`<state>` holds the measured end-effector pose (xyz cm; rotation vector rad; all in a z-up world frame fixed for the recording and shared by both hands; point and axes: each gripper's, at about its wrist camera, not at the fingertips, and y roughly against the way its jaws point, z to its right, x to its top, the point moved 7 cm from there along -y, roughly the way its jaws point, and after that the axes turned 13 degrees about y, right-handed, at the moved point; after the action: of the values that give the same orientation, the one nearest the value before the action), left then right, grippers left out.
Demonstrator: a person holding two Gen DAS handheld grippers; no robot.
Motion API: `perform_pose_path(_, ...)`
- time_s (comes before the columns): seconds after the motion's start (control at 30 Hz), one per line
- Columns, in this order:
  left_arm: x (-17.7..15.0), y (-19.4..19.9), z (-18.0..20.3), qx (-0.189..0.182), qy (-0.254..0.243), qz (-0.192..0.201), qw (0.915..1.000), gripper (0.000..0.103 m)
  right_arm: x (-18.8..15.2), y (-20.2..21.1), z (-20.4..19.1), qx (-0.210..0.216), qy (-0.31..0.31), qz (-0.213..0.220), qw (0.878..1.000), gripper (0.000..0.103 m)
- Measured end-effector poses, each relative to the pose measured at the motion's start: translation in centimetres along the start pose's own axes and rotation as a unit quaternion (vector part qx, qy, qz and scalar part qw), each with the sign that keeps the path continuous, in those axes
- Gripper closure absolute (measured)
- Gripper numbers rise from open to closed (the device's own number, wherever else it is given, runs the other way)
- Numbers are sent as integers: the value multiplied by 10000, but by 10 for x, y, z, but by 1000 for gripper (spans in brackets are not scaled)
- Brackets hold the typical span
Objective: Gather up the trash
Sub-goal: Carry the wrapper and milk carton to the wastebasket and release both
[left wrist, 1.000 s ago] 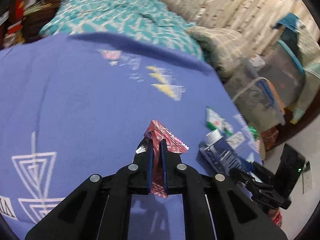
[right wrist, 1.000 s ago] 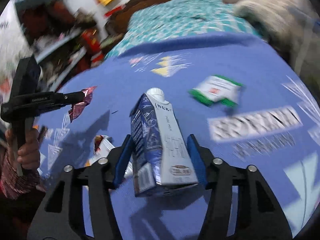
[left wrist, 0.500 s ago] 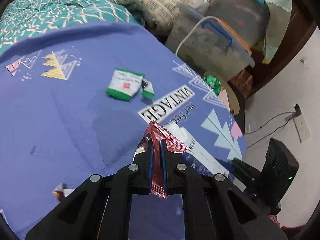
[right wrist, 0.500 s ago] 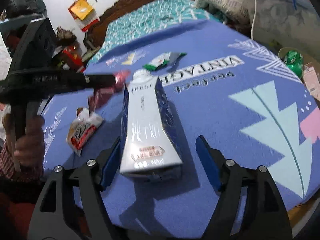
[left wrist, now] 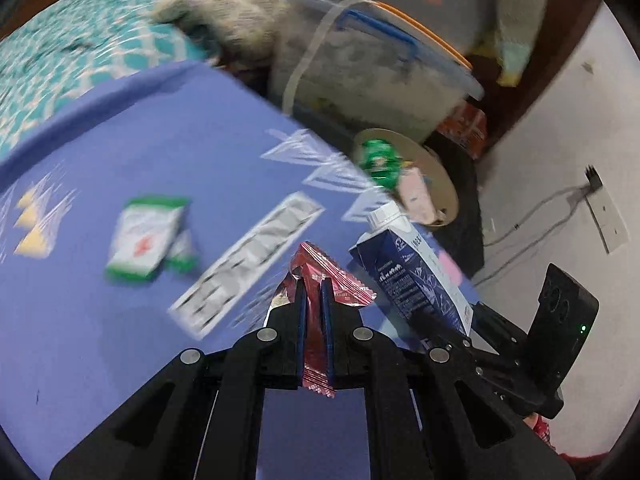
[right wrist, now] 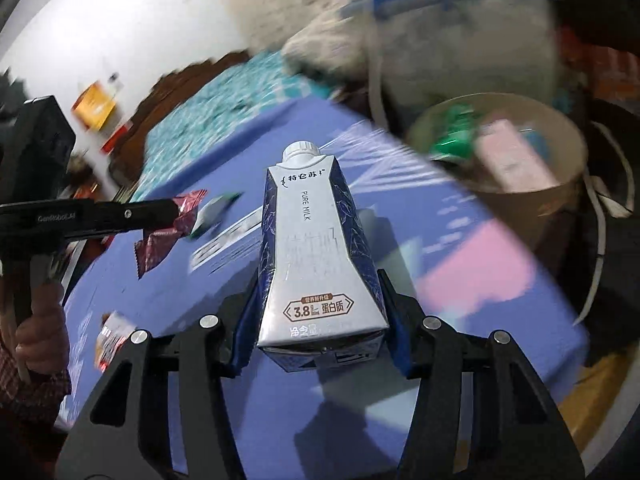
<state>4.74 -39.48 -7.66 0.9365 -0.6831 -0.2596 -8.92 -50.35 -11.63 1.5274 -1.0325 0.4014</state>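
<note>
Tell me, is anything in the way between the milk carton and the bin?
Nothing visible. The right gripper holds the milk carton over the blue cloth; the open bin lies beyond the table edge, with only bare cloth between.

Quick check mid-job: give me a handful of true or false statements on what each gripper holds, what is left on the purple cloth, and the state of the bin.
1. The left gripper is shut on a red wrapper. True.
2. The right gripper is empty. False: it clamps a milk carton between its pads.
3. A green and white packet lies on the purple cloth. True.
4. The bin is empty. False: it already holds green and pink trash.
5. The milk carton's cap is off. False: the white cap is on.
</note>
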Motion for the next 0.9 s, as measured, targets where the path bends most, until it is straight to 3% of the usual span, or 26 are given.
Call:
perform_pose_path(0.23, 48, -70, 90, -273, -586, -310, 9974, 97, 38, 15, 108, -1047, -727, 418, 9910, 48)
perform_pose_path(0.4, 76, -123, 132, -306, -599, -506, 9965, 97, 74, -7, 170, -1318, -779, 306, 9877, 47)
perform_pose_path(0.53, 90, -157, 148, -299, -472, -621, 9965, 97, 92, -34, 188, -1171, -412, -59, 9922, 46)
perform_pose_path(0.57, 93, -167, 150, -301, -399, -651, 9966, 96, 95, -41, 191, -1172, -359, -145, 9924, 43)
perform_pose_path(0.6, 94, -171, 151, -304, -353, -663, 9967, 95, 92, -45, 186, -1101, -305, -135, 9934, 27)
perform_pose_path(0.63, 96, -179, 151, -284, -266, -676, 9970, 85, 95, -47, 188, -998, -266, -98, 9946, 19)
perform_pose_path(0.67, 98, -185, 151, -248, -211, -707, 9970, 61, 98, -45, 191, -1067, -268, -29, 9939, 15)
perform_pose_path(0.7, 99, -190, 149, -167, -139, -691, 9974, 55, 99, -42, 193, -1192, -272, 83, 9925, 15)
perform_pose_path(0.9, 97, -186, 145, -113, -190, -573, 9981, 54, 85, -10, 195, -1213, -714, 638, 9880, 18)
